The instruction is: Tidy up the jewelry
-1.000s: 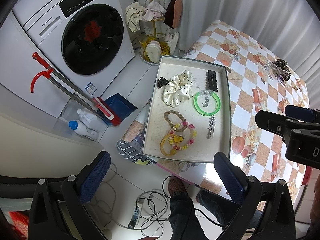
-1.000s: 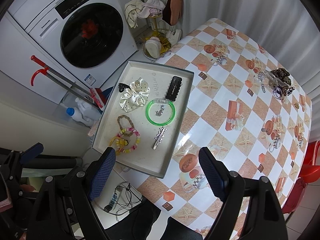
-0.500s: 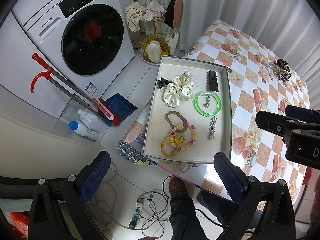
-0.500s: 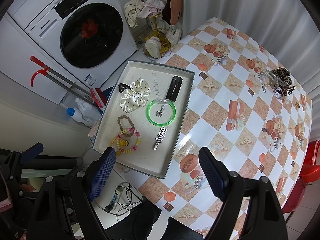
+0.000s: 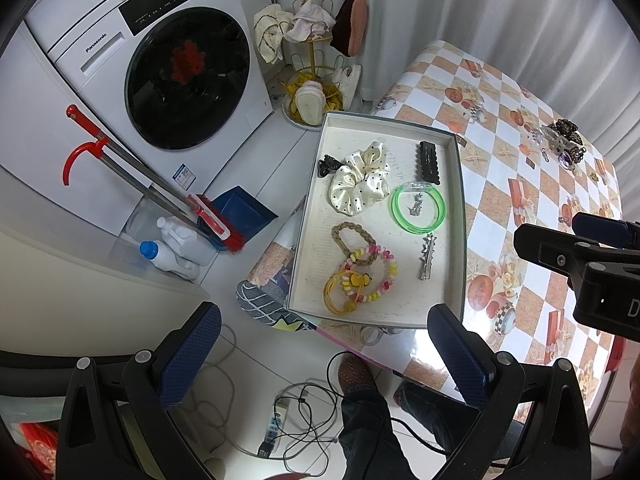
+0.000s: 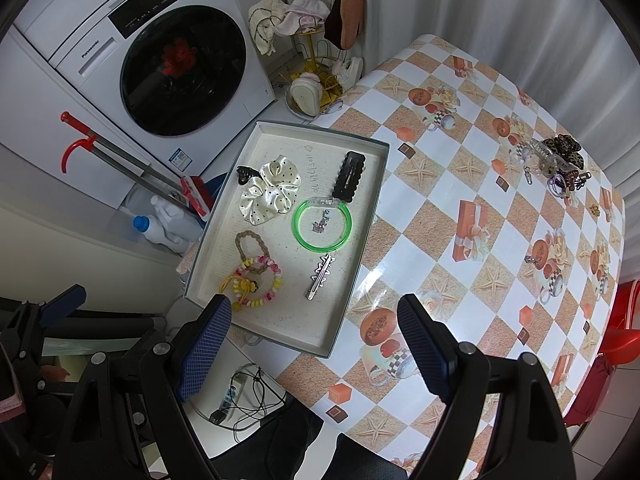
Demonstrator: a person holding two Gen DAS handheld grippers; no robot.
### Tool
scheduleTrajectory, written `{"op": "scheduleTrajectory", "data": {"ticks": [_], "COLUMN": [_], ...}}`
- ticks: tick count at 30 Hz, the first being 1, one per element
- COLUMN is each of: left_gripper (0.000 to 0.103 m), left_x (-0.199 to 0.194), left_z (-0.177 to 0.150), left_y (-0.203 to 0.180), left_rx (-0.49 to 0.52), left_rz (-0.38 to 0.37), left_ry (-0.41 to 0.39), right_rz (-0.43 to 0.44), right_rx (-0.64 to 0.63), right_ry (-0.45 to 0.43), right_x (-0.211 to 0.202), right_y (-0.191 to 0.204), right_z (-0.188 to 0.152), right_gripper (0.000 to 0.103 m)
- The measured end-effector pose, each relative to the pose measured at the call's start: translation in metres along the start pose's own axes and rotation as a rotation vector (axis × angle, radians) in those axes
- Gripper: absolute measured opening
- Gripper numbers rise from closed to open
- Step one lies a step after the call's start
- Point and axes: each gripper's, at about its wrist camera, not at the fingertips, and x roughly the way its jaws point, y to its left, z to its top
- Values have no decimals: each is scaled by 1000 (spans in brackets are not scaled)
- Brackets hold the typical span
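Observation:
A shallow grey tray (image 5: 460, 208) (image 6: 368, 216) sits at the table's left edge. It holds a cream dotted scrunchie (image 5: 360, 182) (image 6: 270, 192), a green bangle (image 5: 418, 207) (image 6: 323, 227), a black clip (image 5: 429, 159) (image 6: 349, 176), a silver clip (image 5: 426, 256) (image 6: 319, 276), a braided band (image 6: 250, 248) and bead bracelets (image 5: 362, 278) (image 6: 256, 280). More hair clips (image 5: 562, 142) (image 6: 556, 160) lie piled at the table's far side. My left gripper (image 5: 324, 356) is open and empty, high above the tray's near end. My right gripper (image 6: 316, 348) is open and empty, above the tray's near right corner.
The checked tablecloth table (image 6: 480, 240) spreads right. A washing machine (image 5: 180, 76) stands to the left, with a red broom (image 5: 152, 184), bottles (image 5: 172, 252) and a shoe rack (image 5: 316, 60). Cables (image 5: 296, 428) and the person's leg (image 5: 364, 412) are below.

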Motion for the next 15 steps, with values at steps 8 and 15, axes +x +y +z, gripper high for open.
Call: {"op": "scheduleTrajectory", "data": {"ticks": [8,15], "left_gripper": [103,103], "left_x": [-1,0], "left_z": [0,0], "left_y": [8,6], "left_rx": [-4,-6], "left_rz": [10,22], "left_ry": [3,-17], "right_rz": [1,2], "right_rx": [-1,1], "right_ry": [1,1], "right_x": [0,1], "right_y": [0,2], "right_z": [0,0], "right_gripper": [87,87]}}
